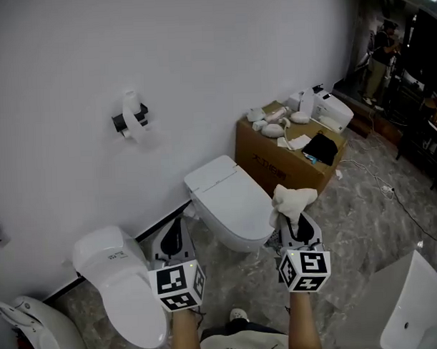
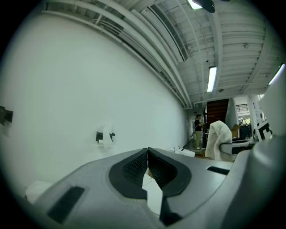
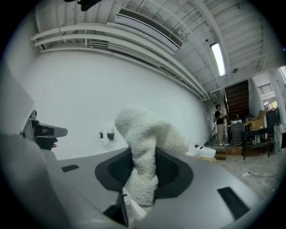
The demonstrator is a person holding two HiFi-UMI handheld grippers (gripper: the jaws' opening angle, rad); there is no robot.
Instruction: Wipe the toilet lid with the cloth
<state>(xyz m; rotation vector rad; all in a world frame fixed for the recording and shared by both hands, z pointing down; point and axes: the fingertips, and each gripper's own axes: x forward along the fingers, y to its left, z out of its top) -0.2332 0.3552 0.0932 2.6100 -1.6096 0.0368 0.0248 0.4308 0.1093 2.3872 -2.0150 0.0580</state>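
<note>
white wall, stone floor. right gripper (image 3: 142, 172) jaws pinch the cloth (image 3: 144, 134) mid-fold, held up beside the toilet lid (image 1: 220, 186), not touching. left gripper (image 2: 147, 156) jaws closed, empty. cloth looks soft, light, floppy; the bunched grip should hold.

The left gripper (image 1: 175, 237) at lower centre-left and the right gripper (image 1: 299, 228) at lower centre-right share one build: a smooth grey moulded shell with black rectangular slots (image 2: 65, 203) sunk into it. Black ribbed pads (image 2: 134, 167) line the two jaws. Behind each sits a white cube (image 1: 178, 285) printed with black square markers (a different pattern on each face). At the bottom edge the person wears a pale shirt (image 1: 235, 346) with dark print and a light shoe (image 1: 239, 315).
</note>
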